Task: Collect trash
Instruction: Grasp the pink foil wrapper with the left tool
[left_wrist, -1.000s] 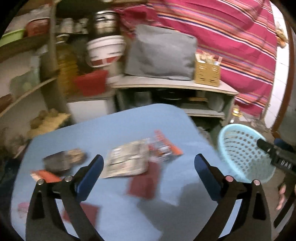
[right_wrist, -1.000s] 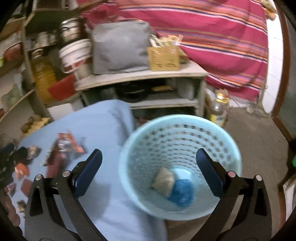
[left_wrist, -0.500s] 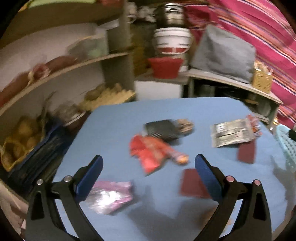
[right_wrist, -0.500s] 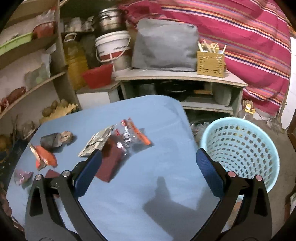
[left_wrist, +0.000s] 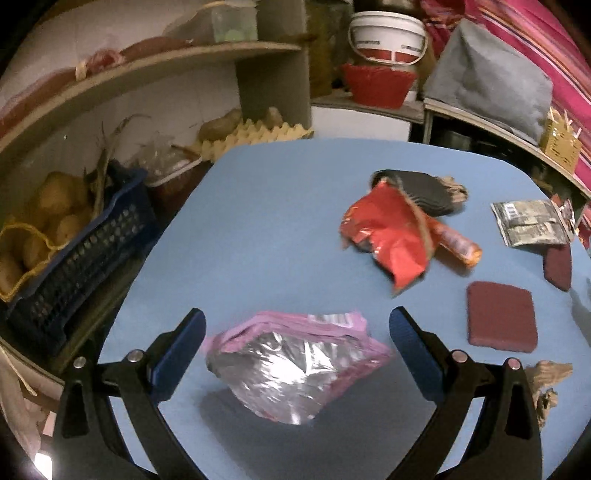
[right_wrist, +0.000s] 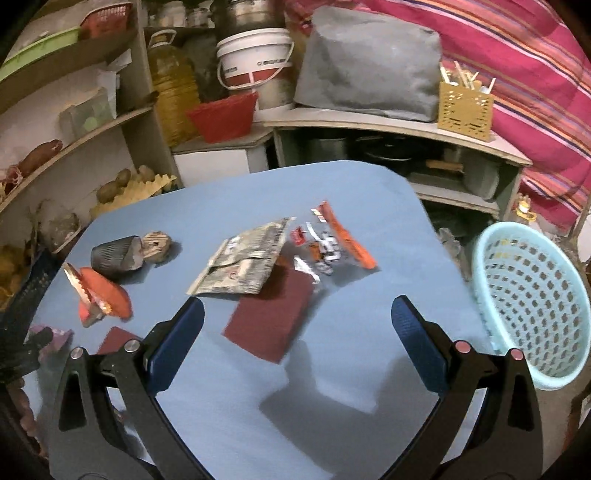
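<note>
A pink foil bag (left_wrist: 295, 369) lies on the blue table (left_wrist: 280, 229), framed by the left gripper (left_wrist: 297, 349), fingers spread wide, not touching it; the right gripper (right_wrist: 297, 345), also spread, hangs over a maroon pad (right_wrist: 269, 317); the basket (right_wrist: 535, 306) stands off the table's right edge.

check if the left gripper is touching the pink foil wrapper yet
Apart. The left wrist view shows blue table between the pink foil wrapper and each finger of the open left gripper.

A blue worktop (left_wrist: 280, 206) carried litter: a pink foil pouch (left_wrist: 295, 365) at lower centre, a red wrapper (left_wrist: 384, 232) upper right, two maroon pads (left_wrist: 500, 317) at right.
</note>
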